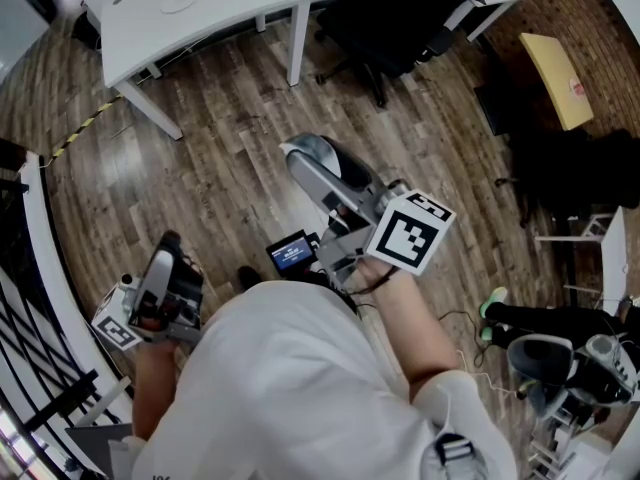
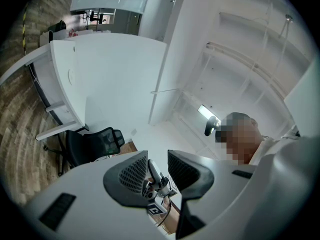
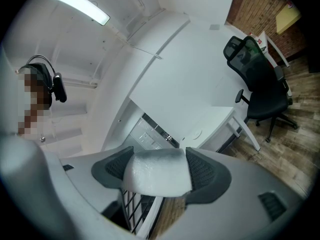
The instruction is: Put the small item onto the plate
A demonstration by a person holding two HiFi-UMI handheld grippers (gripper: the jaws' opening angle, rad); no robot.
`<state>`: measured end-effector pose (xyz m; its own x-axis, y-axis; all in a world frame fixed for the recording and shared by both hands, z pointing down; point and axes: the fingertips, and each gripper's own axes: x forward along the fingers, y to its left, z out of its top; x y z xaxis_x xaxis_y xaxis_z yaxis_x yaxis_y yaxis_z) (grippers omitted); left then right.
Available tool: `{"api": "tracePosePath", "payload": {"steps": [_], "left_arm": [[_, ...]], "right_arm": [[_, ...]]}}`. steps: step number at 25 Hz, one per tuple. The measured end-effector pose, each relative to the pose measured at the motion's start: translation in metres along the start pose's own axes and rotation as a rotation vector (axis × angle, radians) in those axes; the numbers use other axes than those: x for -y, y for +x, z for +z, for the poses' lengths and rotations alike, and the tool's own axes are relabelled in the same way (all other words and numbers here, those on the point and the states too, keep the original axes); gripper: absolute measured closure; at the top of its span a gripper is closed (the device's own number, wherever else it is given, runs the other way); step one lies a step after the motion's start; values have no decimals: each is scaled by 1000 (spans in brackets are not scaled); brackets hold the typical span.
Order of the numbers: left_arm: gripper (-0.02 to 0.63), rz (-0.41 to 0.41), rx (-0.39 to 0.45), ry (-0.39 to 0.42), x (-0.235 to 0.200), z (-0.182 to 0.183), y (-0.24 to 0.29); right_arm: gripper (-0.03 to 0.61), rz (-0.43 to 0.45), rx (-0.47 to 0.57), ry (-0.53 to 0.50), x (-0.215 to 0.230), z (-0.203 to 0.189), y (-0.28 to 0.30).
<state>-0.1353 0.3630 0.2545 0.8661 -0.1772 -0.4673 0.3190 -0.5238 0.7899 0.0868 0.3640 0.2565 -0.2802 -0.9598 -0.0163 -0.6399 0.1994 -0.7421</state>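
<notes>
the small item (image 3: 156, 180) is a pale white block with a soft, foam-like, slightly grainy surface and rounded edges. it is well apart from the white worktop (image 1: 200, 13), up in the air over the wooden floor (image 1: 220, 168). it sits between the fingers (image 3: 207, 171) of the right gripper (image 3: 158, 168), and both ribbed dark pads press on its sides, so it is gripped firmly.

on the worktop, near its far edge, lies a flat round white disc (image 1: 178, 3). from the head view i cannot tell for certain whether it is the plate. its top shows plain white.

the right gripper is held out in front of the person's body. its fingers point toward the worktop, and its marker cube (image 1: 410, 230) sits just above the right hand (image 1: 385, 273). the left gripper (image 2: 158, 169) hangs low at the person's side, farther from the worktop than the right one, and it is tilted upward so its camera takes in the ceiling. its fingers (image 2: 131, 176) stand apart and loose with nothing gripped. only the other gripper shows far off through the gap. a black office chair (image 1: 395, 18) stands just beside the worktop's right end.
</notes>
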Motion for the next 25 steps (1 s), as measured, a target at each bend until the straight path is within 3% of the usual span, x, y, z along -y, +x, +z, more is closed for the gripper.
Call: {"api": "tracePosePath", "payload": {"steps": [9,25], "left_arm": [[505,1,17,1,4,4,20],[505,49,35,-5,-28,-18,57]], "right_arm": [[257,6,-15,2,3,9,5],[258,20,-67,57,51,24,8]]}}
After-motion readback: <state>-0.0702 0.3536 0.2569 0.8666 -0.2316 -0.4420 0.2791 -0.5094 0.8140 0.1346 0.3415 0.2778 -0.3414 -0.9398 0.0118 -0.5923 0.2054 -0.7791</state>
